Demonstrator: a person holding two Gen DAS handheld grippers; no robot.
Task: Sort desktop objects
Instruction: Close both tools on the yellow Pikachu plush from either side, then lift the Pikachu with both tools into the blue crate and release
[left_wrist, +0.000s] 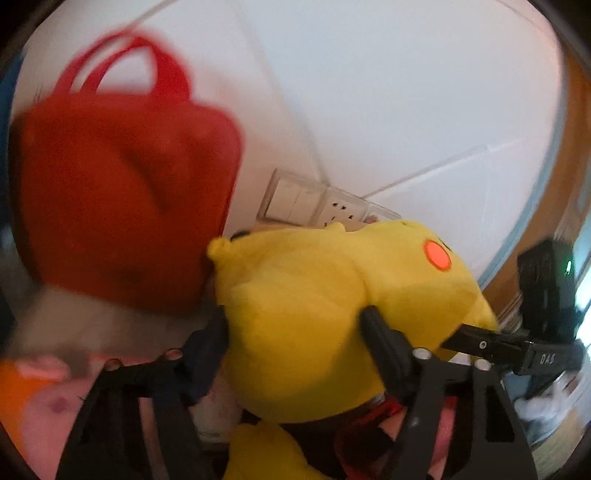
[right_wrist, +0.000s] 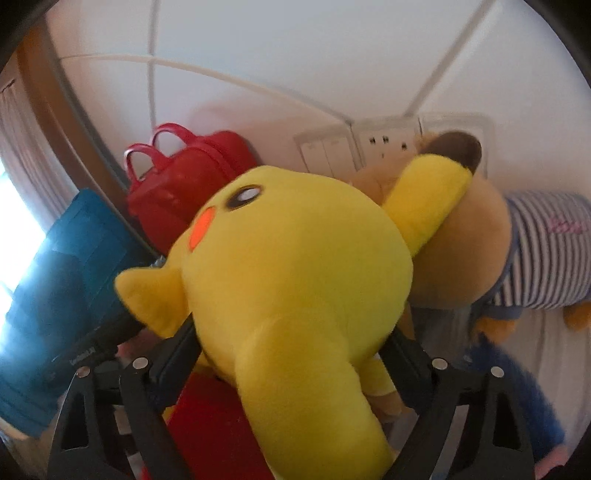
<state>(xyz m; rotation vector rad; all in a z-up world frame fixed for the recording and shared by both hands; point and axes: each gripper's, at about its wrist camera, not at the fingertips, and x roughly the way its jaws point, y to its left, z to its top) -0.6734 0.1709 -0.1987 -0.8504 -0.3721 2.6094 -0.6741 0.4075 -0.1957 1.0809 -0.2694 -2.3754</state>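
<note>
**Desk:** Yellow plush, both tools on it?

**Photographer:** Yes. A yellow plush toy (right_wrist: 295, 266) with orange cheeks fills both wrist views. The right gripper (right_wrist: 291, 343) has its two black fingers pressed into the toy's sides, clamped on the body. The left gripper (left_wrist: 295, 328) likewise pinches the plush from either side, its fingers sunk into the pile.

**Desk:** Where is it, exactly?

**Photographer:** Held between the two tools in front of a white wall with a switch and socket plate (left_wrist: 317, 203). Whether it rests on anything below, the frames do not show. A red handbag (left_wrist: 122, 195), blurred in the left view, stands just beside it, and a teal bag (right_wrist: 66, 295) sits beyond that. On the other side a tan plush dog in a striped shirt (right_wrist: 517, 254) lies touching the yellow toy's ear.

**Desk:** Which step, in your judgement?

**Photographer:** The scene fits two readings: the toy being taken out of the pile of bags and plush, or being set down into its place among them. The blur suggests motion, but not its direction.

**Desk:** And the next move?

**Photographer:** Either way, a soft bulky body calls for both grips to hold evenly, keeping the ear clear of the dog and the handbag's handles.
</note>
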